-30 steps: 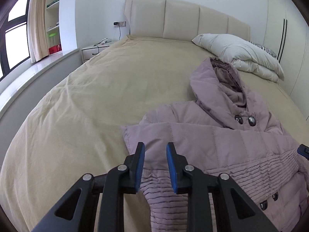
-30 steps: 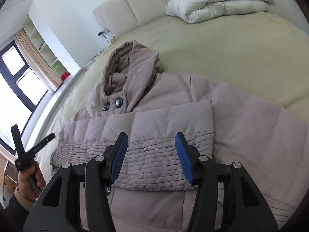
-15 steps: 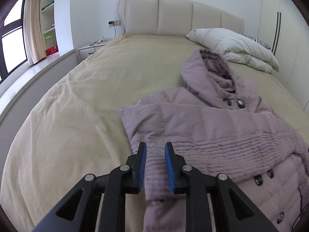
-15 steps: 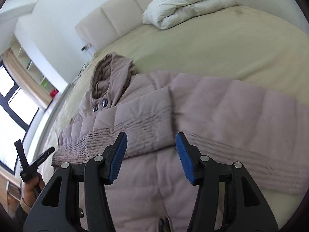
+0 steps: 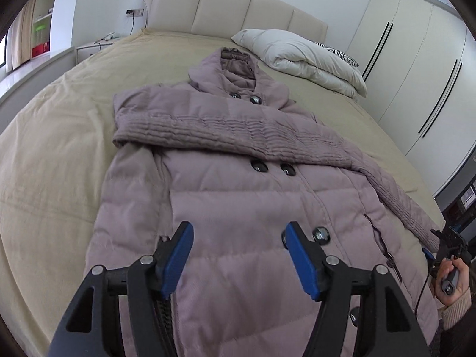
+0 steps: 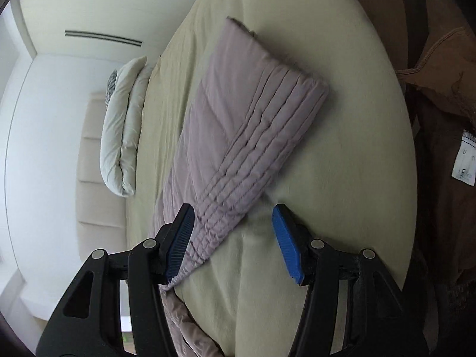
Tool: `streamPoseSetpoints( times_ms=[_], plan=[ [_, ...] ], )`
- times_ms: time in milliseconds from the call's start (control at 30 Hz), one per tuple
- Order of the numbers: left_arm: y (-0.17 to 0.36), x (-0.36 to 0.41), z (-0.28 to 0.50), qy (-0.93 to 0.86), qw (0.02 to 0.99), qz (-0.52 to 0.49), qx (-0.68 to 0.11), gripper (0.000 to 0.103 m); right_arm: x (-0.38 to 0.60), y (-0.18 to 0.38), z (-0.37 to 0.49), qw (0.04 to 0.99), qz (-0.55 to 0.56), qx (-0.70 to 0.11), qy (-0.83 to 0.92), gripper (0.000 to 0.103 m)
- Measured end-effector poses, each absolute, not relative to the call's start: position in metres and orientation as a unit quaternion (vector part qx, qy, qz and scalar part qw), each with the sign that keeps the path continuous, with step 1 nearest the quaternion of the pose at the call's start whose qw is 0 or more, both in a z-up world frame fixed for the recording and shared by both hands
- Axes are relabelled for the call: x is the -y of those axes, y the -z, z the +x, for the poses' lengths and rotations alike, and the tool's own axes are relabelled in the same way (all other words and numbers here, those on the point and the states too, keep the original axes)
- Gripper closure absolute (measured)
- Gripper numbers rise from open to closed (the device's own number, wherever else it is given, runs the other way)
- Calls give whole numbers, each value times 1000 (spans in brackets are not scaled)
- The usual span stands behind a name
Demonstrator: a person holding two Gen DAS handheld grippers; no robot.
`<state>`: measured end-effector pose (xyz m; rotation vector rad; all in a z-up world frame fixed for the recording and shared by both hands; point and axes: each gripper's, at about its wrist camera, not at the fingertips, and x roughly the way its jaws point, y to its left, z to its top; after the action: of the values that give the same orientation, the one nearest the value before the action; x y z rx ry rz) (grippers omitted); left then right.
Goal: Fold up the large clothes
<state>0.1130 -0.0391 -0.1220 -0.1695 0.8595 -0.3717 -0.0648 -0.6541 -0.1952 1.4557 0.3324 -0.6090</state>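
So the coat (image 5: 238, 184) is a puffy mauve hooded thing lying face up on the bed (image 5: 59, 148), hood toward the headboard (image 5: 232, 9), hem toward the foot. One sleeve (image 5: 208, 128) is already laid across the chest, just below the hood buttons. The other sleeve (image 6: 247, 125) lies out to the side of the coat, angled toward the edge of the bed.

Left gripper (image 5: 238, 250) hovers over the lower front of the coat, near a button; its fingers are opening wide with nothing between them. Right gripper (image 6: 230, 238) is over that second sleeve, down by the cuff end, fingers about half spread and not pressing anything, though one blue pad sits right beside the ribbed fabric.

My guess on handling: quilted down, so soft, bulky and light for its size, and it'll spring back and slide on itself once folded. The shell looks smooth, so a shallow pinch could slip. I'd take the sleeve at the ribbed, stitched part near the cuff, where the fabric is denser, and bite deep
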Motion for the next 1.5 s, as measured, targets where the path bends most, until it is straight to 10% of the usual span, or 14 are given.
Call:
streamPoseSetpoints(
  times_ms=[200, 367, 700, 867, 1267, 1333, 1433, 1500],
  plan=[
    [118, 38, 99, 185, 883, -93, -422, 36, 694, 209, -74, 673, 673, -93, 294, 50],
    [112, 37, 102, 196, 875, -113, -428, 36, 710, 186, -60, 724, 609, -145, 290, 82],
    [84, 49, 106, 275, 838, -220, -417, 24, 504, 16, 41, 954, 116, -226, 156, 85],
    [72, 48, 110, 320, 800, -300, -409, 5, 353, 25, 65, 963, -103, -237, 70, 86],
    [75, 49, 135, 351, 729, -375, -453, 1, 202, 75, 39, 919, -317, -233, -4, 86],
    [84, 54, 142, 356, 716, -381, -465, 10, 193, 75, 43, 916, -328, -230, -9, 86],
    [99, 61, 156, 361, 686, -392, -496, 65, 184, 76, 38, 911, -344, -225, -13, 86],
    [96, 62, 162, 361, 693, -376, -499, 77, 177, 77, 51, 907, -354, -230, -12, 84]
  ],
)
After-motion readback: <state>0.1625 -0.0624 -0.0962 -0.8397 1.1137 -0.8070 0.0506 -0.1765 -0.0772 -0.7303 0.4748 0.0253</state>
